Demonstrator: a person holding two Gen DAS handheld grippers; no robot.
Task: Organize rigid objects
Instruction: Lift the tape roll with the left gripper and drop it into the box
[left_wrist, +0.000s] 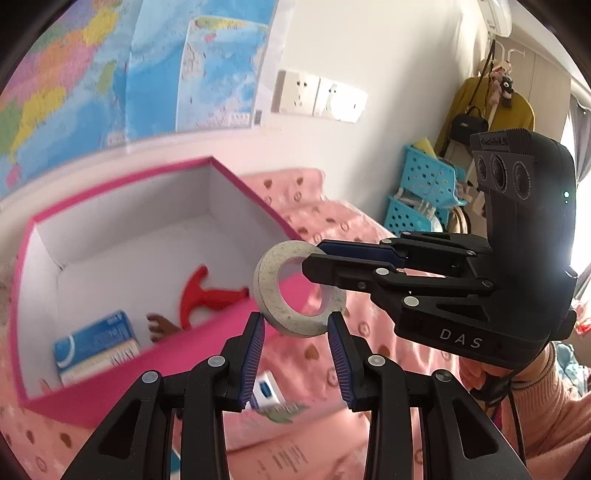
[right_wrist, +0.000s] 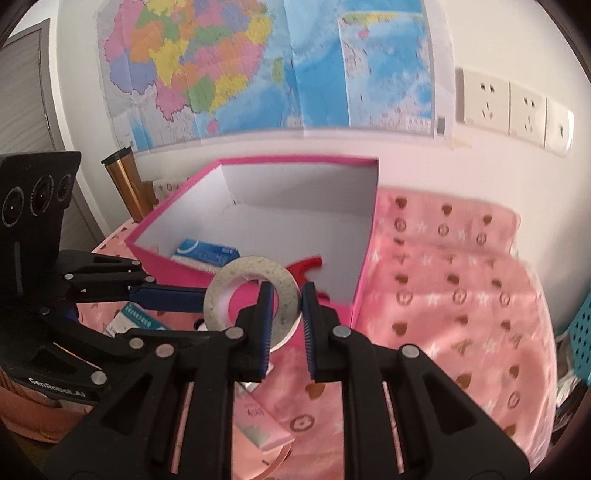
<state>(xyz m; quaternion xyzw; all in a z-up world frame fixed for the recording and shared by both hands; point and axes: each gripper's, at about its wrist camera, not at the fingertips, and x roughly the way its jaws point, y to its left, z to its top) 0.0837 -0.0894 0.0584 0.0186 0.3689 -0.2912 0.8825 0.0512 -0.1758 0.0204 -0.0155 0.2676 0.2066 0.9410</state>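
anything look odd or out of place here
Yes: both tongs hold the same tape roll in mid-air beside the pink box. The right tongs pinch its ring wall through the hole; the left tongs clamp its lower edge. A small carton lies outside the box.

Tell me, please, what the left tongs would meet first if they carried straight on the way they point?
Probably the pink box: beyond the tape ring held in the left tongs, its near wall lies ahead, though depth is uncertain.
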